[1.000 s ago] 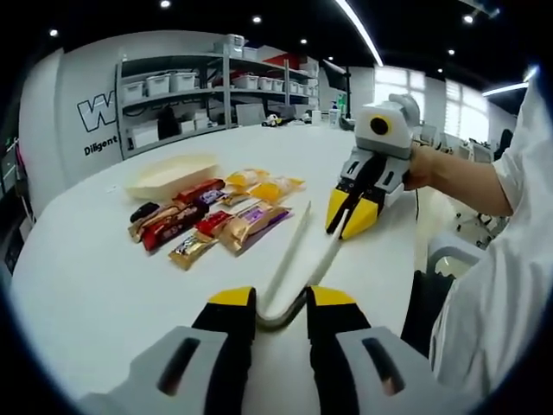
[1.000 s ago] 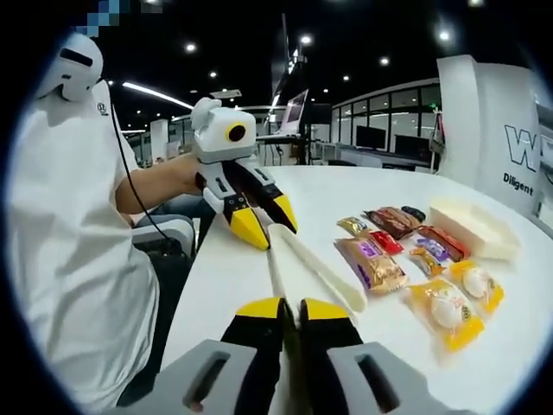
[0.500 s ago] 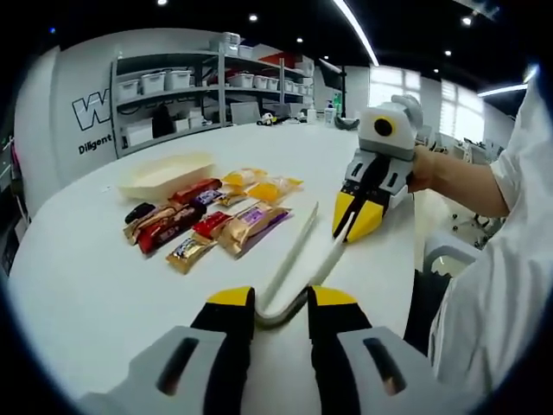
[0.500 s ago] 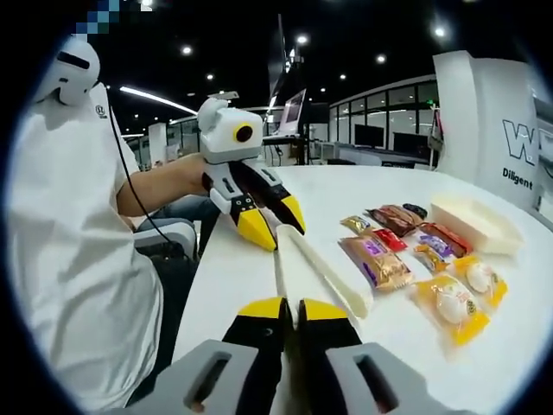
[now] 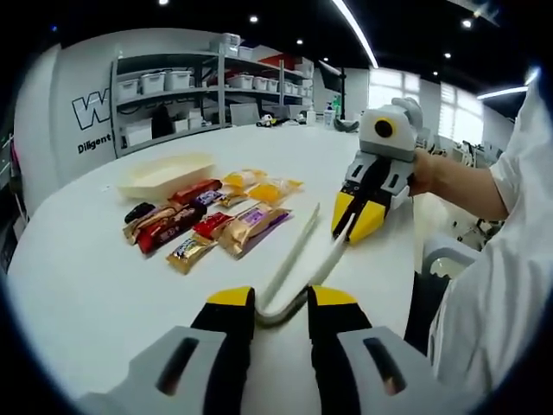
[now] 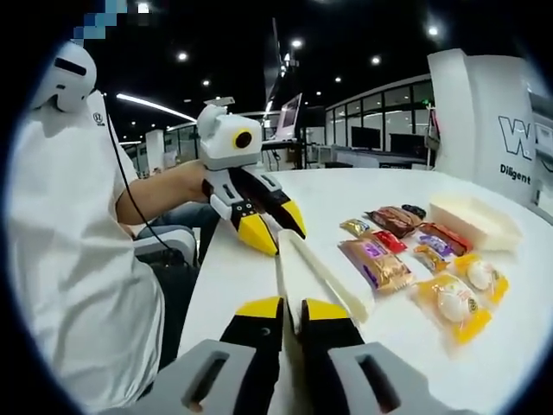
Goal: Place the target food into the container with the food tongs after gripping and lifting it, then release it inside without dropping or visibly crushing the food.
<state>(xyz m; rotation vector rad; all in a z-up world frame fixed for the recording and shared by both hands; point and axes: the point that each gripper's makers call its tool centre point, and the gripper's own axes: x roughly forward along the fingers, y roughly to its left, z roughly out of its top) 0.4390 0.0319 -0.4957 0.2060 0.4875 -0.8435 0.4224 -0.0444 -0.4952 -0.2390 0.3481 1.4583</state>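
Cream food tongs (image 5: pixel 294 259) lie low over the white table (image 5: pixel 86 285), held at both ends. My left gripper (image 5: pixel 281 304) is shut on their bent end. My right gripper (image 5: pixel 352 226) comes in from the right and is shut on the tip of one arm. In the right gripper view, my right gripper (image 6: pixel 294 308) pinches the tongs (image 6: pixel 315 277), and the left gripper (image 6: pixel 278 230) holds the far end. Several wrapped snacks (image 5: pixel 216 220) lie in a cluster left of the tongs. The cream container (image 5: pixel 164 173) stands just beyond them.
Yellow-wrapped packs (image 6: pixel 454 298) lie at the near end of the snack row (image 6: pixel 389 251), with the container (image 6: pixel 473 223) behind. A person in a white top (image 6: pixel 78 242) stands at the table's edge. Shelving (image 5: pixel 216 95) lines the far wall.
Both hands drifted only slightly; the tongs stay held at both ends and the snacks have not moved.
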